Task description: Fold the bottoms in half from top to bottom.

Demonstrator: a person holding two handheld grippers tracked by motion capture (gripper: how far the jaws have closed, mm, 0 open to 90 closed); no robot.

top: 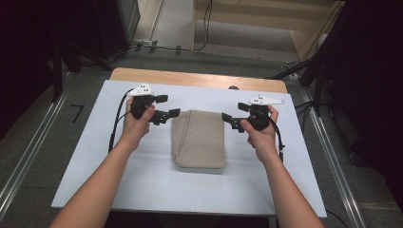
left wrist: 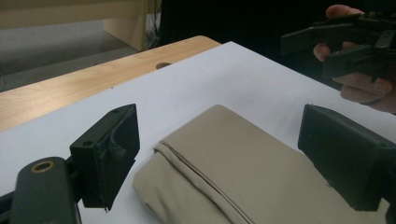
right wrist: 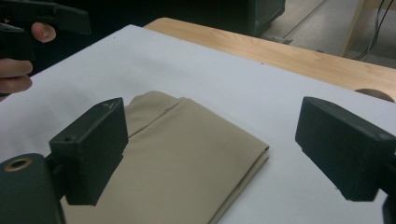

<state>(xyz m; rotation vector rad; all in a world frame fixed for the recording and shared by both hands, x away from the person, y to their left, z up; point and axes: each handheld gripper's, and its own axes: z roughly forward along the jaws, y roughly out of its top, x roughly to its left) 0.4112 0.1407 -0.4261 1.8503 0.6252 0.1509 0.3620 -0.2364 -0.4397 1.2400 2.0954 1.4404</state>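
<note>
A folded beige cloth lies flat in the middle of the white table sheet. My left gripper hovers open just left of the cloth's far left corner, its jaws pointing at it. Just right of the far right corner, my right gripper is open too. In the left gripper view the cloth lies below and between the wide-apart jaws of the left gripper, with the right gripper beyond. In the right gripper view the cloth lies under the open right gripper, and the left gripper is opposite.
A strip of bare wooden tabletop runs along the far edge of the sheet, with a small round hole in it. Cables and dark stands sit on the floor beyond. White sheet surrounds the cloth on all sides.
</note>
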